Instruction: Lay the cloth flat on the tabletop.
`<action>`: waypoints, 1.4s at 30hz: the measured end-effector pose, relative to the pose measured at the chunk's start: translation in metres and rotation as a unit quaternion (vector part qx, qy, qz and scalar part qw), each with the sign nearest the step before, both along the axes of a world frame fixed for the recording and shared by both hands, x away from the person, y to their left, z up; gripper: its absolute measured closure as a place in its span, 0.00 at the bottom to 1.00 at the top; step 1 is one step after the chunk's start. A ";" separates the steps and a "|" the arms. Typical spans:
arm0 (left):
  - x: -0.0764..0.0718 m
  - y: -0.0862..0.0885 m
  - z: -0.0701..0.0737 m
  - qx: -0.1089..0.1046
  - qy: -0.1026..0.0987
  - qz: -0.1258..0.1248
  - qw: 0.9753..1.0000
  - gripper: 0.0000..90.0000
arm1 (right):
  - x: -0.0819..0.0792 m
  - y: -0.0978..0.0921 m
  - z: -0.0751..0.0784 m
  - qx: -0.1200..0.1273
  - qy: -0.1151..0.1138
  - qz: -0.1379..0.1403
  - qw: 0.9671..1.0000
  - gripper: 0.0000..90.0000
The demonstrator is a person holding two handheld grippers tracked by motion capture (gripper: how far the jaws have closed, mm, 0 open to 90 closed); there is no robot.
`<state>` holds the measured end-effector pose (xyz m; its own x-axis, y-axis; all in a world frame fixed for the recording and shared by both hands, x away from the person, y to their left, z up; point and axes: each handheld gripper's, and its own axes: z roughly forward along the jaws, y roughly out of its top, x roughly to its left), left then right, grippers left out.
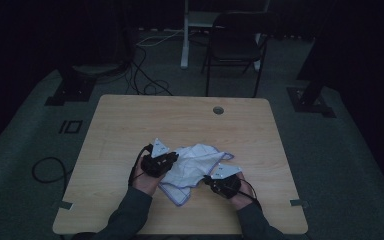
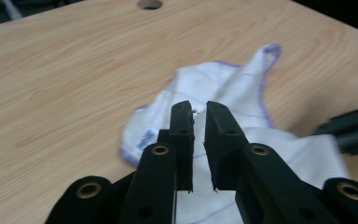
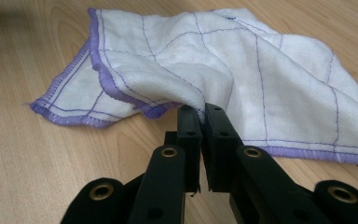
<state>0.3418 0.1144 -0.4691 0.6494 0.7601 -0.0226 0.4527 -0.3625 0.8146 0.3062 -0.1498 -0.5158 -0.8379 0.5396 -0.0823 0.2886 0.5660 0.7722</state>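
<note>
a: where's the white woven cloth with the purple stitched edge point(image 1: 192, 167)?

b: crumpled on the near middle of the pale wooden table point(image 1: 130, 120), between the two hands. its long axis runs from the near left up to a far-right corner.

a: left gripper point(image 2: 199, 112) first?

b: it sits at the cloth's left edge, jaws drawn nearly together with a slim gap, and a bit of fabric seems caught at the tips (hard to be sure).

a: and the right gripper point(image 3: 202, 113)?

b: pinched tight on a raised fold at the cloth's near right side. the cloth lies leftward and farther from it, so pulling the hands apart should spread it. both are equally close.
</note>
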 end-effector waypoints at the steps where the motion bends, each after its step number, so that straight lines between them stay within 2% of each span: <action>1: 0.005 0.003 -0.002 0.002 0.003 0.005 1.000 0.94 | 0.000 -0.001 0.000 0.001 -0.001 -0.001 1.000 0.97; 2: 0.005 0.003 -0.002 0.002 0.003 0.005 1.000 0.96 | 0.000 -0.001 0.000 0.001 -0.001 -0.001 1.000 0.97; 5: 0.022 0.008 -0.012 0.017 0.018 0.017 1.000 0.99 | 0.000 -0.002 0.001 0.001 -0.002 -0.002 1.000 0.97; 9: 0.031 0.005 -0.020 0.025 0.026 0.015 0.999 1.00 | 0.000 -0.003 0.000 0.002 0.000 -0.003 1.000 0.97; 15: 0.044 -0.004 -0.037 0.024 0.048 0.014 0.998 1.00 | 0.000 -0.006 0.000 0.002 0.002 -0.005 1.000 0.97; 17: 0.048 -0.008 -0.041 0.035 0.056 0.021 0.998 1.00 | 0.000 -0.007 -0.001 0.000 0.002 -0.004 1.000 0.97; 22: 0.058 -0.013 -0.052 0.047 0.075 0.028 0.996 1.00 | 0.000 -0.010 -0.001 0.001 0.003 -0.008 1.000 0.97; 23: 0.059 -0.013 -0.054 0.043 0.081 0.031 0.995 1.00 | 0.000 -0.012 -0.001 0.002 0.004 -0.011 1.000 0.97; 30: 0.062 -0.013 -0.063 0.058 0.089 0.032 0.994 1.00 | -0.001 -0.017 -0.001 0.003 0.004 -0.016 1.000 0.97; 32: 0.063 -0.012 -0.064 0.057 0.088 0.033 0.994 1.00 | -0.001 -0.018 -0.001 0.003 0.003 -0.016 1.000 0.97; 33: 0.063 -0.012 -0.063 0.066 0.083 0.034 0.994 1.00 | -0.002 -0.019 -0.001 0.003 0.003 -0.017 1.000 0.97; 35: 0.063 -0.012 -0.063 0.067 0.082 0.037 0.994 1.00 | -0.002 -0.020 -0.001 0.003 0.003 -0.018 1.000 0.97; 42: 0.068 -0.003 -0.063 0.075 0.080 0.053 0.993 1.00 | -0.003 -0.023 -0.002 0.002 0.004 -0.020 1.000 0.97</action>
